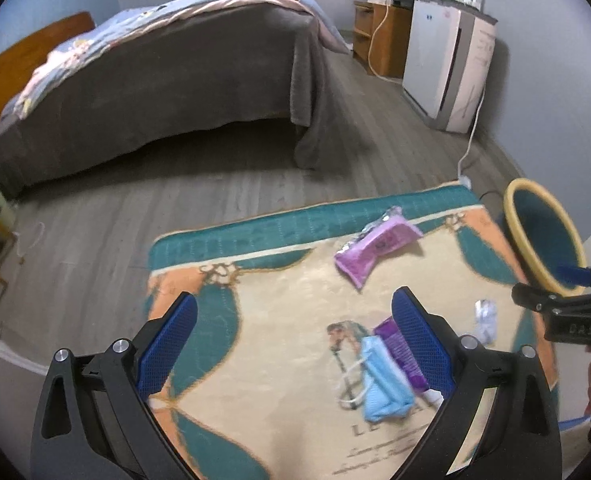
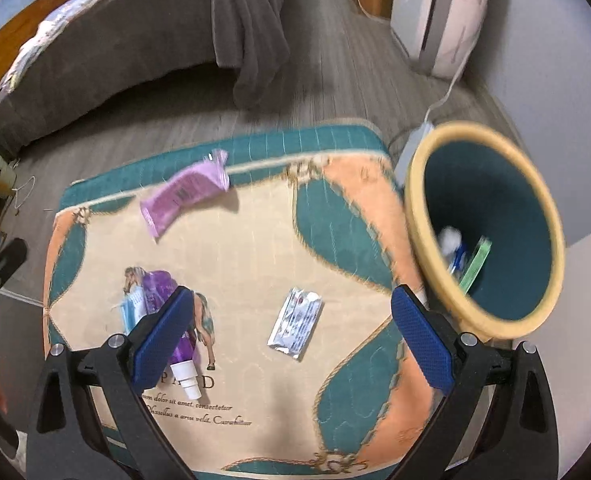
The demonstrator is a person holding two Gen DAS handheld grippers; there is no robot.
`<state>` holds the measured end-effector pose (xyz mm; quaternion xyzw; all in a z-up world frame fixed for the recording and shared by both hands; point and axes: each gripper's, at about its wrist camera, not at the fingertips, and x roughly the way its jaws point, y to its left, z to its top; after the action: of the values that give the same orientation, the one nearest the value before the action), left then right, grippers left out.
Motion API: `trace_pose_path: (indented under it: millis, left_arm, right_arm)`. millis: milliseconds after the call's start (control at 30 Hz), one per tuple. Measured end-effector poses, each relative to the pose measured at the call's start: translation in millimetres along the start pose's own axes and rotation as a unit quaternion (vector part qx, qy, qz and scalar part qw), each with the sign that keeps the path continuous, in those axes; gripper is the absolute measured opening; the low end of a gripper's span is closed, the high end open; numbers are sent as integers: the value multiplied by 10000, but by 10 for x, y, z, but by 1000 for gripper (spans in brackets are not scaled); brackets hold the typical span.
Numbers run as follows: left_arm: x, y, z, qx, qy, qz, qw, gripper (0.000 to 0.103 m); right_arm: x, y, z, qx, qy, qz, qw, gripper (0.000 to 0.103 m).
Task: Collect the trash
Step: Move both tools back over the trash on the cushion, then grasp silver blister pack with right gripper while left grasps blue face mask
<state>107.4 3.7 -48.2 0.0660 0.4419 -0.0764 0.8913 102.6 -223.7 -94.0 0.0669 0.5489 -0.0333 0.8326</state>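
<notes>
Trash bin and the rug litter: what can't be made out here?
- Trash bin contents: blurred, right wrist view; cut by the edge, left wrist.
- Purple pouch and blue face mask: partly behind gripper fingers.
- Silver packet print: too small.

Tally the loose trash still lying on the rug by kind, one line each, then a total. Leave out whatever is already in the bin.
Purple/pink wrappers or pouches: 2 - pink wrapper, purple pouch with white spout
Silver foil packets: 1 - foil packet
Blue face masks: 1 - face mask
Total: 4, all on the rug
</notes>
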Motion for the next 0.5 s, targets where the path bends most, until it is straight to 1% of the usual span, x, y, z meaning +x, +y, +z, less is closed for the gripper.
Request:
trace_pose_path:
  millis: [100, 167, 233, 300, 367, 433, 500]
  left_arm:
    - [40, 36, -48, 24, 105, -27, 9999, 97]
    - [102, 43, -97, 0, 231, -76, 9997, 97]
    - [215, 16, -170, -20, 411, -154, 9990, 97]
    - [315, -25, -243, -50, 605, -247, 9979, 97]
    - [464, -98, -358, -75, 906, -398, 9951, 97]
    - [582, -198, -459, 29, 1136, -486, 9923, 97]
    - [646, -269, -524, 124, 1239, -507, 9909, 97]
  right_arm:
    - [170, 39, -39, -55, 187, 2, 9998, 97]
    - [283, 41, -54, -93, 285, -101, 9995, 97]
    - [388, 23, -67, -97, 384, -255, 9989, 97]
    - [454, 9, -79, -90, 462, -298, 9984, 96]
    - [494, 6, -93, -89, 515, -308, 9982, 93]
    - [523, 9, -102, -91, 571, -288, 9979, 89]
    - [545, 7, -116, -81, 618, -230, 9978, 84]
